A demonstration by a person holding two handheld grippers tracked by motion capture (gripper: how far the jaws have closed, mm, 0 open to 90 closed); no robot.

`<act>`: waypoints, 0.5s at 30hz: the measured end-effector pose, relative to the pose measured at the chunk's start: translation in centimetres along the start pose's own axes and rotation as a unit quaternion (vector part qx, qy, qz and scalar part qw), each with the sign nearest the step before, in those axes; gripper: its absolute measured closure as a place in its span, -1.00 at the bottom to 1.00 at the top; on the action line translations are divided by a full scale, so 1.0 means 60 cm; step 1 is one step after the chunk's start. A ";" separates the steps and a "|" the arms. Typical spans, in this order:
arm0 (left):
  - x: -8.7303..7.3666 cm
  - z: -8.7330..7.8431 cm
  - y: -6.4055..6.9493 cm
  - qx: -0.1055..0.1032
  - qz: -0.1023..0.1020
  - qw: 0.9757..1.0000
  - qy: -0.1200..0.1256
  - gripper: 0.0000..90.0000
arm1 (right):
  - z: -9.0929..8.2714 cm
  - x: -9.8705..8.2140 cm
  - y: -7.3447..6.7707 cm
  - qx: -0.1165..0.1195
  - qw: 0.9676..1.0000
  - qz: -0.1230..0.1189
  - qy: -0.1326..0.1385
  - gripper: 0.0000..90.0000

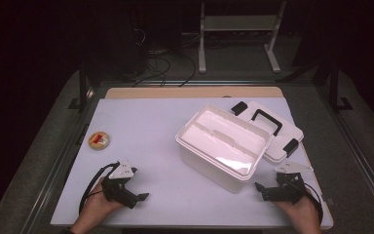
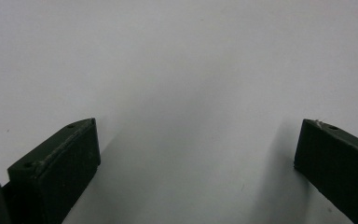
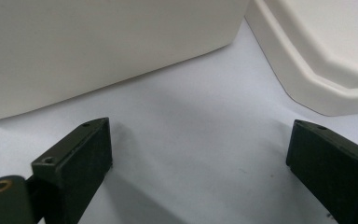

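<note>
Both grippers, left (image 1: 135,194) and right (image 1: 264,191), rest on the tabletop (image 1: 146,136), fingers apart and empty, likely poised to reach for the open box (image 1: 222,146) and its lid (image 1: 272,130).

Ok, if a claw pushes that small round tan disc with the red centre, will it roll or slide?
The small round tan disc with the red centre lies flat on the white table, so it would probably slide, not roll. It looks light and low, so it is unlikely to tip.

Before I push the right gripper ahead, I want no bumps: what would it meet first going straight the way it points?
Most likely the near wall of the white box, which stands ahead of the open right gripper. The lid lies off to one side. Depth is hard to judge.
</note>
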State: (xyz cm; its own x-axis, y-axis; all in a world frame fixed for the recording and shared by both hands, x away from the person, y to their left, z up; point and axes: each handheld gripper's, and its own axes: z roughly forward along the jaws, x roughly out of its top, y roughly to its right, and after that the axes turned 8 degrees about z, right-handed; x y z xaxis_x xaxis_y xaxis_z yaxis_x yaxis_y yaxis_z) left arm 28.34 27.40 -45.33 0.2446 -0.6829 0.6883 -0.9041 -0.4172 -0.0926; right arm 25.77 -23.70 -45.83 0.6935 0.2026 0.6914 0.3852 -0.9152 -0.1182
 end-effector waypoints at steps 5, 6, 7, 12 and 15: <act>-0.001 -0.004 -0.002 0.004 -0.002 1.000 0.008 -0.82 | 0.000 0.001 0.000 0.001 1.000 0.000 -0.001 -0.86; -0.001 -0.005 -0.003 0.003 -0.002 1.000 0.012 -0.82 | 0.000 0.001 0.001 0.002 1.000 0.000 -0.001 -0.85; 0.001 -0.007 -0.004 0.004 -0.001 1.000 0.015 -0.67 | -0.001 0.001 0.000 0.003 1.000 0.000 -0.002 -0.83; 0.015 -0.007 -0.010 -0.001 0.001 1.000 0.013 -0.19 | -0.016 0.001 0.004 0.015 1.000 0.002 0.002 -0.25; 0.022 -0.008 -0.014 -0.004 0.001 1.000 0.016 0.15 | -0.021 0.000 0.006 0.033 0.999 0.003 0.001 0.06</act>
State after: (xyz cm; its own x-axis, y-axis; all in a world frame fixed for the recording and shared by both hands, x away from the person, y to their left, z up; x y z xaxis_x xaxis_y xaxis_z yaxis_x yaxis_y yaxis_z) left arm 29.25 27.14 -43.99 0.2310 -0.6650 0.7103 -0.9078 -0.4099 -0.0885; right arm 25.11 -24.47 -44.98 0.6948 0.1964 0.6919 0.4204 -0.8914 -0.1692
